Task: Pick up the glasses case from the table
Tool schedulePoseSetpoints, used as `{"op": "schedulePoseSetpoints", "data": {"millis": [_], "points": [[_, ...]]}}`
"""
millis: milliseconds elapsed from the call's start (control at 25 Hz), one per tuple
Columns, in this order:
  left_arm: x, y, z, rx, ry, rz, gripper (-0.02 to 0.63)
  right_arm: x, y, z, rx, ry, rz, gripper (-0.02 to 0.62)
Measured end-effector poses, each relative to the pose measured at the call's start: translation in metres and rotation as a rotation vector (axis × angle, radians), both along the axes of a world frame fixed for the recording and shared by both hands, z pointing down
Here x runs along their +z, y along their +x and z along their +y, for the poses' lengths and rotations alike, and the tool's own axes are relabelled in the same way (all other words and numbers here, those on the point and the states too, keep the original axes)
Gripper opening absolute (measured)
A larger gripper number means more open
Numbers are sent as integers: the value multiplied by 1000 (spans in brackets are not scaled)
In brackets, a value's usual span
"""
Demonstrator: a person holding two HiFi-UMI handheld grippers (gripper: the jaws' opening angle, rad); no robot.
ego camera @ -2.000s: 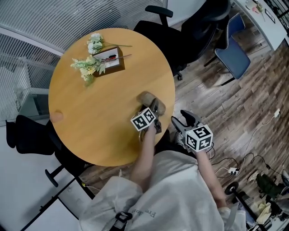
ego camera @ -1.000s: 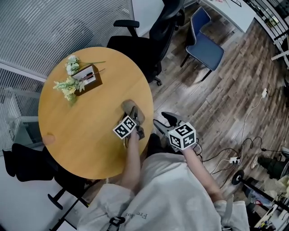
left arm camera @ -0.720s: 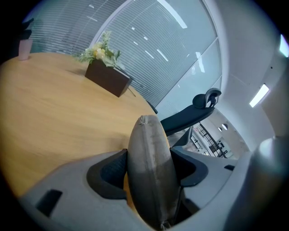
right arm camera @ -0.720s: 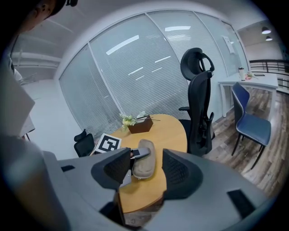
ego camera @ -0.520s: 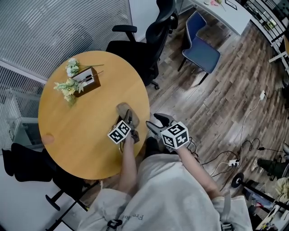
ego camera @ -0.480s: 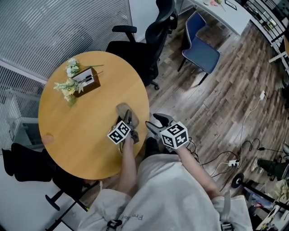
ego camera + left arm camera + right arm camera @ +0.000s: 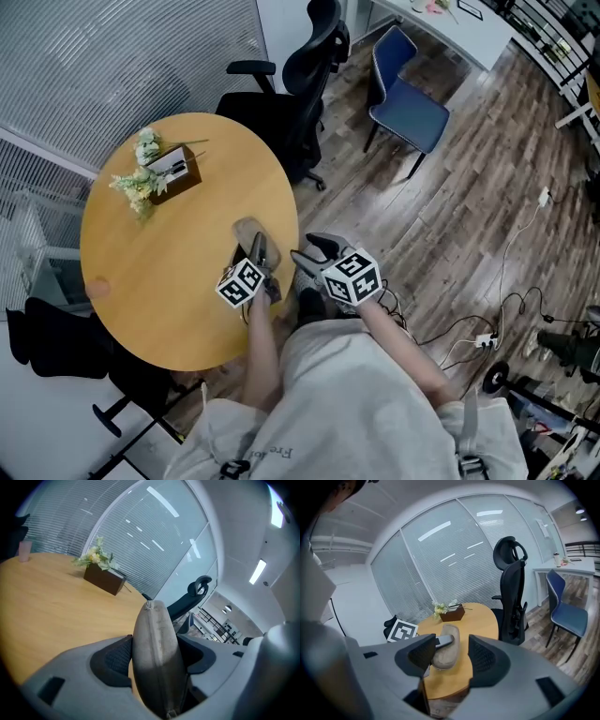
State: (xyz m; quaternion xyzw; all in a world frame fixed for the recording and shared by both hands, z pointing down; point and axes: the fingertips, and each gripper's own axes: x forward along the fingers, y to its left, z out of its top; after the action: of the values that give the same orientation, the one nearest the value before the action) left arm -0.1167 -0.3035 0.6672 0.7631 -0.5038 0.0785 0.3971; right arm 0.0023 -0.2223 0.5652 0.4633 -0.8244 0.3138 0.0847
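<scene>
Left gripper, jaws tight on glasses case; right gripper, jaws apart, empty

Only my sweatshirt carries lettering: a small print near the hem that starts "Fre", the rest too blurred to read. The cube on my left gripper and the cube on my right gripper bear black-and-white square markers.

The glasses case is a closed, oblong pouch of grey-beige, suede-like material with a seam running along its narrow edge. You have it turned on edge and clamped between the jaws of your left gripper, its far end reaching out past them. It sits over the round wooden table near your side's rim; whether it clears the top can't be told.
</scene>
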Motion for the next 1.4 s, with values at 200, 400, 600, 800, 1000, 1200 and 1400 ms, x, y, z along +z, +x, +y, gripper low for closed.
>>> {"op": "schedulePoseSetpoints", "data": {"millis": [200, 400, 600, 800, 1000, 1200, 1400], "points": [[-18, 14, 19, 24, 36, -1, 291, -10, 9, 11, 5, 28, -39, 213], [-34, 22, 36, 31, 65, 4, 291, -14, 11, 15, 0, 48, -60, 210], [-54, 20, 55, 25, 108, -20, 291, -14, 12, 25, -25, 65, -57, 210], [-76, 12, 76, 23, 158, -61, 290, -5, 8, 35, -48, 72, -50, 210], [-108, 5, 96, 10, 245, -83, 288, -3, 3, 44, -83, 80, -62, 210], [-125, 1, 112, -23, 308, -130, 287, -2, 1, 60, -118, 86, -64, 210], [-138, 2, 131, -18, 366, -221, 284, -7, 0, 73, -149, 106, -65, 210]]}}
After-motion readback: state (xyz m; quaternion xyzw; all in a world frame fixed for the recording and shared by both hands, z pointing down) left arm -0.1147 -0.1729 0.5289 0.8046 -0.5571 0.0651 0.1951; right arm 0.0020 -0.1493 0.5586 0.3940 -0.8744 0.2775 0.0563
